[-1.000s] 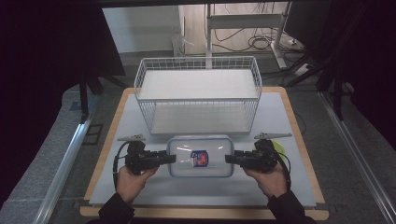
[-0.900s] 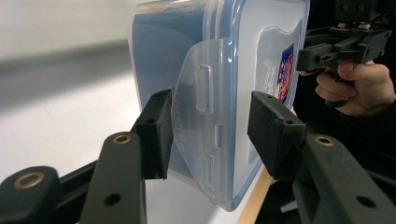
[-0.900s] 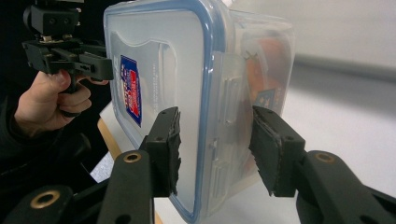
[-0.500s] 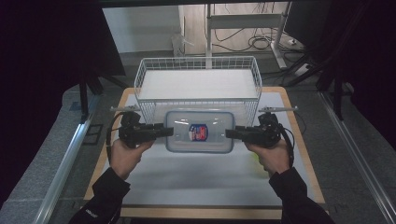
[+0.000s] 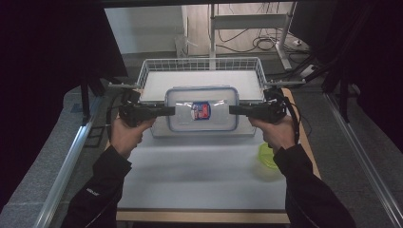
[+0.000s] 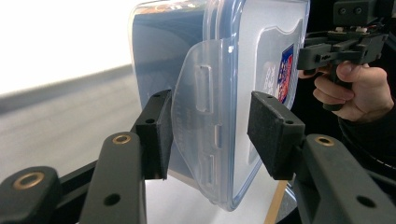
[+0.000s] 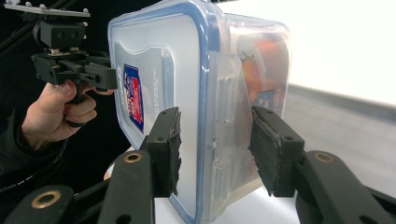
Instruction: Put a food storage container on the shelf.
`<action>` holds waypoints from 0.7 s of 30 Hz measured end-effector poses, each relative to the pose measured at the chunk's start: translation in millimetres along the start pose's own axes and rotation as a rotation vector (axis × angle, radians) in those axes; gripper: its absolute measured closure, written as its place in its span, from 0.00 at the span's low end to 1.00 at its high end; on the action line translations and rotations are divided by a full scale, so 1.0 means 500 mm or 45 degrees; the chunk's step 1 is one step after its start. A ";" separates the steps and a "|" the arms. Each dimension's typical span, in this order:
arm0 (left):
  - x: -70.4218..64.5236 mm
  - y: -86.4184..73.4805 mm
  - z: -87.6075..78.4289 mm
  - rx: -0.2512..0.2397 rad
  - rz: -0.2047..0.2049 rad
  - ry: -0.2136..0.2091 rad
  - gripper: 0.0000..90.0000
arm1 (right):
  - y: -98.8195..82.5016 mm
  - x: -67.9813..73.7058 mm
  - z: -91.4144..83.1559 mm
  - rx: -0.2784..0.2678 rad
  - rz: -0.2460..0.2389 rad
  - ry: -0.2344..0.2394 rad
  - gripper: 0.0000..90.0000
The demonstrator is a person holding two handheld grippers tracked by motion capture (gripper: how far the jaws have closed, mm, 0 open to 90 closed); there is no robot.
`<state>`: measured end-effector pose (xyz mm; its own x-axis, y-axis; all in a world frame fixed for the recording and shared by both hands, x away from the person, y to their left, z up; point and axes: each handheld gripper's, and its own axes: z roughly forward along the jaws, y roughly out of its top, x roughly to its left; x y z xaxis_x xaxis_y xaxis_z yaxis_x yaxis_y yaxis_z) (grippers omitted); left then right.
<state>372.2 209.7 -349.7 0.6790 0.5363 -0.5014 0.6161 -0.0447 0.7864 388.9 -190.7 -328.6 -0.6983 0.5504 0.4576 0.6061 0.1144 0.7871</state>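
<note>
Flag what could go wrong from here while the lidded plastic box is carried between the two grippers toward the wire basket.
1. The box hangs clear of the table, held only at its two short ends by the left gripper and right gripper. If either hand drifts outward, it could drop.
2. It sits close to the wire basket rim, which it may clip if lowered early.
3. The green bowl lies by the right sleeve and could be knocked.

Setting. Beyond the tongs, a pale wall (image 5: pixel 142 33) and a metal desk frame (image 5: pixel 247 21) stand over grey floor (image 5: pixel 157 56) strewn with dark cables (image 5: pixel 266 45). Black curtains (image 5: pixel 43 57) hang to either side. Below the tongs lies a wooden-edged table (image 5: pixel 204 216) with a white mat (image 5: pixel 199 175).
</note>
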 end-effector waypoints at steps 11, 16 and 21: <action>0.021 0.074 0.003 0.004 0.008 0.002 0.57 | 0.065 -0.018 0.008 -0.031 0.020 0.012 0.60; 0.035 0.104 0.008 0.003 0.006 -0.005 0.57 | 0.096 -0.028 0.012 -0.046 0.028 0.000 0.60; 0.051 0.124 0.013 -0.005 -0.003 -0.003 0.57 | 0.121 -0.037 0.019 -0.045 0.032 -0.011 0.60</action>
<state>430.1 215.2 -316.1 0.6785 0.5342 -0.5043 0.6161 -0.0399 0.7866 442.0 -185.8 -293.4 -0.6799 0.5598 0.4737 0.6092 0.0715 0.7898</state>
